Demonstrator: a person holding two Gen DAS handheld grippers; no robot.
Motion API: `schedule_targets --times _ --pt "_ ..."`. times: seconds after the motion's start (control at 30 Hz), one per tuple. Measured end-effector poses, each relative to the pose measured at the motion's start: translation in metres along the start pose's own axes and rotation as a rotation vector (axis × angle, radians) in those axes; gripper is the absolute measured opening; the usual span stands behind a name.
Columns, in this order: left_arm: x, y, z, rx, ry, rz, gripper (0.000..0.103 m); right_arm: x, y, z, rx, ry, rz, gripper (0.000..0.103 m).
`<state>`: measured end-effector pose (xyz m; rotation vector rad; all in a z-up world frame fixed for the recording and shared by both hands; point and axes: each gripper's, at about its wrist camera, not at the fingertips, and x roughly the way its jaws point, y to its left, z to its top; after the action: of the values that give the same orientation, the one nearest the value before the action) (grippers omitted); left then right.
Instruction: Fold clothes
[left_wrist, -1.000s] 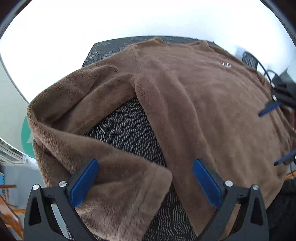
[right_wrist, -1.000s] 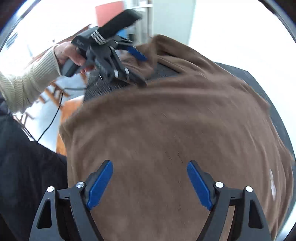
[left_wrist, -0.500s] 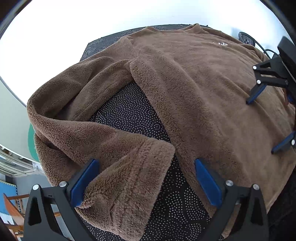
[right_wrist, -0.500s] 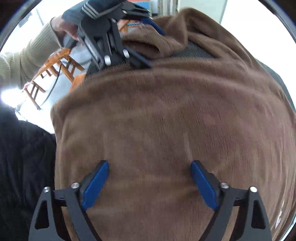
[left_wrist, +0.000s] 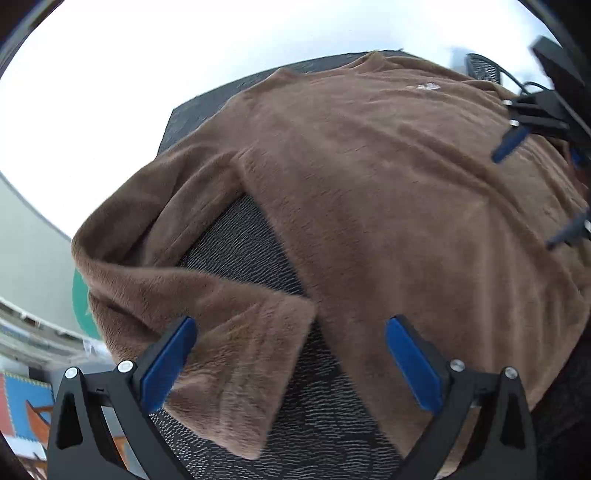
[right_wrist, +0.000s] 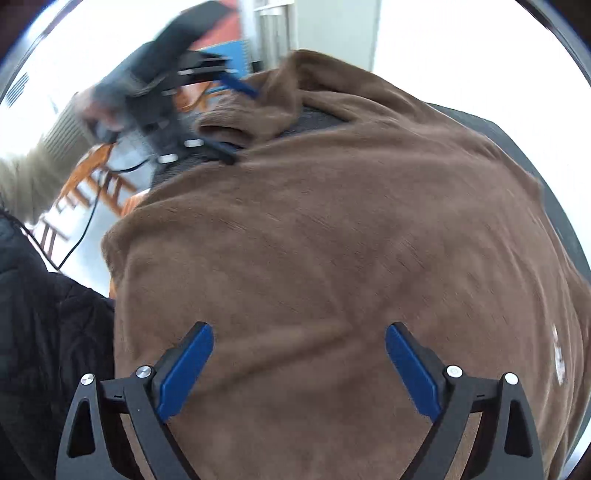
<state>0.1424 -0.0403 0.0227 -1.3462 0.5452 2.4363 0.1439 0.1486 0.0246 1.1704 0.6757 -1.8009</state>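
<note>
- The sleeve (left_wrist: 207, 295) lies at the left of the left wrist view — bent back on itself, its cuff (left_wrist: 243, 369) resting on the dark patterned mat (left_wrist: 325, 424) just beside the body's side edge.
- The left gripper (left_wrist: 291, 354) hangs over that cuff with its 2 blue pads spread wide and nothing pinched between them; the cuff sits partly under the left pad.
- The brown fleece sweater (left_wrist: 388, 206) is spread flat across the mat, neckline at the far side, a small pale logo (left_wrist: 424, 87) near the top.
- At the right, the right gripper (right_wrist: 299, 363) hovers over the sweater's body, its pads also wide apart and empty; in the left wrist view it shows blurred at the right edge (left_wrist: 539, 184).
- Judged from the pads framing the cuff, the step in hand looks like taking the sleeve to lay it across the body. To do it well: bite both layers of the thick pile near the cuff's edge, lift only enough to clear the mat, and carry the sleeve straight over so its bend does not bunch — the other claw can press the body down so it does not drag.
</note>
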Motion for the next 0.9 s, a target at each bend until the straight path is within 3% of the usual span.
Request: schedule_targets --times 0.1,0.23,0.4,0.57,0.77,0.83,0.9 --pt "0.001 -0.024 0.007 0.086 -0.014 -0.072 0.103 0.001 -0.006 -0.019 0.018 0.040 -0.007 0.096" --pt "0.019 -0.049 0.009 0.171 0.025 -0.097 0.103 0.003 -0.014 -0.044 0.042 0.092 -0.015 0.097" --pt "0.027 -0.015 -0.004 0.002 0.111 -0.185 0.103 -0.008 -0.013 -0.076 0.066 0.119 -0.026 0.102" --pt "0.019 0.002 -0.021 -0.051 0.153 -0.153 0.103 -0.021 -0.010 -0.104 0.135 0.053 -0.051 0.102" --pt "0.005 -0.007 -0.015 0.005 0.161 -0.104 0.103 -0.050 -0.001 -0.117 0.206 -0.044 -0.067 0.102" --pt "-0.007 -0.022 -0.009 0.058 0.131 -0.130 0.103 -0.059 0.002 -0.120 0.229 -0.077 -0.071 0.102" --pt "-0.022 -0.046 -0.002 0.122 0.084 -0.207 0.103 -0.069 0.005 -0.124 0.252 -0.111 -0.076 0.102"
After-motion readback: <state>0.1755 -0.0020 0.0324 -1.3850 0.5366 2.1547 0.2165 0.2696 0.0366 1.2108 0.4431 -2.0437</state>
